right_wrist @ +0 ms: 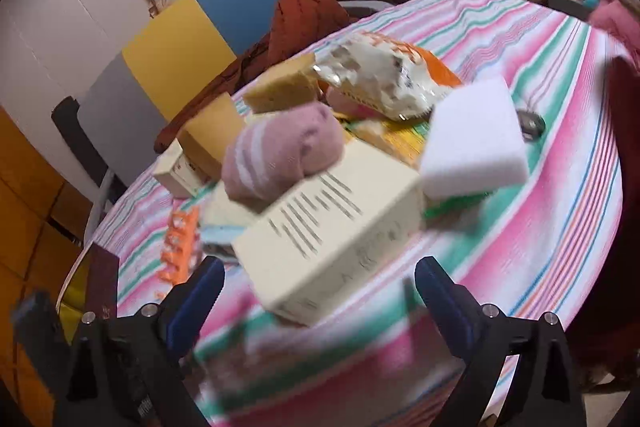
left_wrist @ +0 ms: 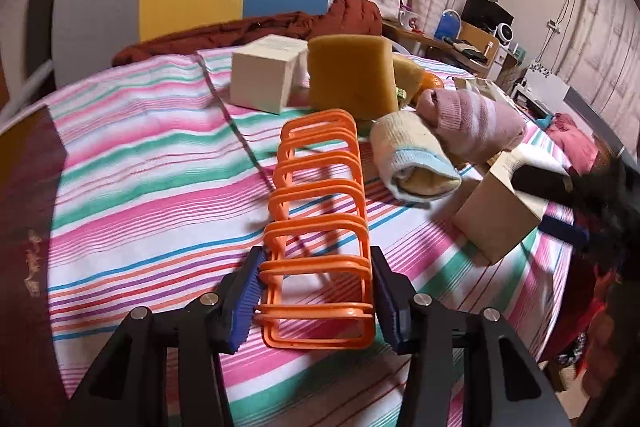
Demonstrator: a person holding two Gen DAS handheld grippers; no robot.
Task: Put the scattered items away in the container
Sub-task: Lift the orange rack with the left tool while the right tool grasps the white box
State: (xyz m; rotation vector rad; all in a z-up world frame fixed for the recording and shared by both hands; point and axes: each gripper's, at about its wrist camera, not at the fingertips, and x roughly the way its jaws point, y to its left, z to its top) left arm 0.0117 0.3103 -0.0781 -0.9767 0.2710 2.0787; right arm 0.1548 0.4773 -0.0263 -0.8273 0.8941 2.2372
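the left gripper [left_wrist: 318,301] is seen straddling the near end of an orange plastic rack [left_wrist: 318,227], which lies on its side on the striped tablecloth [left_wrist: 140,155]. the blue pads [left_wrist: 246,301] stand at either flank of the rack's last loops; whether they press on the plastic or sit just beside it cannot be told from the left wrist view.

the right gripper [right_wrist: 320,291] is spread wide and empty, with a cream printed carton [right_wrist: 336,231] lying ahead of its jaws on the cloth. the picture is blurred.

no container can be identified with certainty in either view.

handling judgement, rack: light, stiff, thin-walled and open-framed. the smooth plastic is likely to slip, and thin loops may flex or snap under hard squeeze. a hold across two adjacent loops near the base rail is advised, not on a single loop.

handling judgement, other items: the rolled pink sock [left_wrist: 472,125] and the cream sock [left_wrist: 416,159] are soft and compressible; a mid-roll grip is advised. the yellow sponge [left_wrist: 352,75] is light and yielding. the carton is light but crushable, best taken across its narrow faces.
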